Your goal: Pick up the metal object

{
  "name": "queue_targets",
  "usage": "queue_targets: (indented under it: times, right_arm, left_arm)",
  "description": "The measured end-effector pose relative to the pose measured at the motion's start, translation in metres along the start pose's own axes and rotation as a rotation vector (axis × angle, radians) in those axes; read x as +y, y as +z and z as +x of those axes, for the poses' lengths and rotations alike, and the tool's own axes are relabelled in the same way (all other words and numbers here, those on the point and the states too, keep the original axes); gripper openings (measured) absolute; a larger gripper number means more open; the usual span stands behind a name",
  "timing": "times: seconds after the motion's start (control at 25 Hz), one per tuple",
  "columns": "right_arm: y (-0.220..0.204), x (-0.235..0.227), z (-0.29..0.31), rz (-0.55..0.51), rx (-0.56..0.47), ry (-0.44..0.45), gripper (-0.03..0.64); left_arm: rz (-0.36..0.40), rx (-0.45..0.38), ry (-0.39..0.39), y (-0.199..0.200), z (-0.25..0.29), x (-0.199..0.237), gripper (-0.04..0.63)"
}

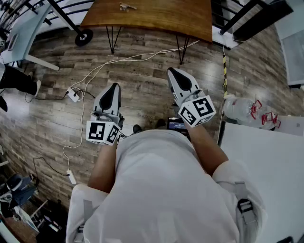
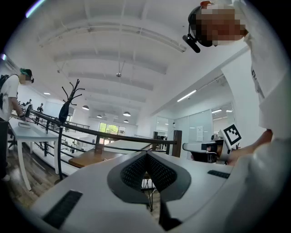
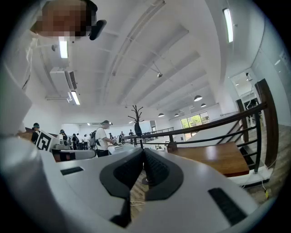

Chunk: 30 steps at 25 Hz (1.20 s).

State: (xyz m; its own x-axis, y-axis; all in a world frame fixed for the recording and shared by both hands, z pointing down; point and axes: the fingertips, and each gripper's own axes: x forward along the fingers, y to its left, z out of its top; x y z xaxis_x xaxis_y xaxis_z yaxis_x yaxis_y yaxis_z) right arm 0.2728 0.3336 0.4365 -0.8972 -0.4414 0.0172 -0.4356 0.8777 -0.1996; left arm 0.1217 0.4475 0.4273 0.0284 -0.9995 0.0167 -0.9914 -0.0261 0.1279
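A small pale metal-looking object (image 1: 127,6) lies on the brown wooden table (image 1: 156,16) at the far end of the head view, well beyond both grippers. My left gripper (image 1: 114,88) and right gripper (image 1: 172,72) are held close to the person's chest, side by side above the wood floor, pointing towards that table. In the left gripper view the left gripper (image 2: 146,155) is shut with nothing between its dark pads. The right gripper (image 3: 143,151) in its own view is likewise shut and empty. The object does not show clearly in either gripper view.
A white table (image 1: 270,161) stands at the right, with a clear plastic bag (image 1: 247,109) by its far edge. White cables and a power strip (image 1: 73,94) lie on the floor at the left. A black railing (image 2: 104,134) and people at desks show farther off.
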Motion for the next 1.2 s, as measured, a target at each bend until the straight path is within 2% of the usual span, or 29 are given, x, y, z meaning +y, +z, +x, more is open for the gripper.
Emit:
queue_targets:
  times: [0.24,0.84,1.2]
  right_arm:
    - [0.0,-0.004,-0.012,0.012,0.001,0.004,0.023]
    - [-0.019,-0.011,-0.03,0.109,0.041,0.127,0.025]
    - [-0.049,-0.026,-0.033,0.181,0.107,0.169,0.025]
  left_arm:
    - [-0.029,0.008,-0.005,-0.009,-0.003,-0.012,0.014]
    - [-0.085,0.004,0.039,-0.025,-0.011,-0.037,0.014]
    - [-0.143,0.067,0.067,-0.054,-0.004,-0.051,0.014]
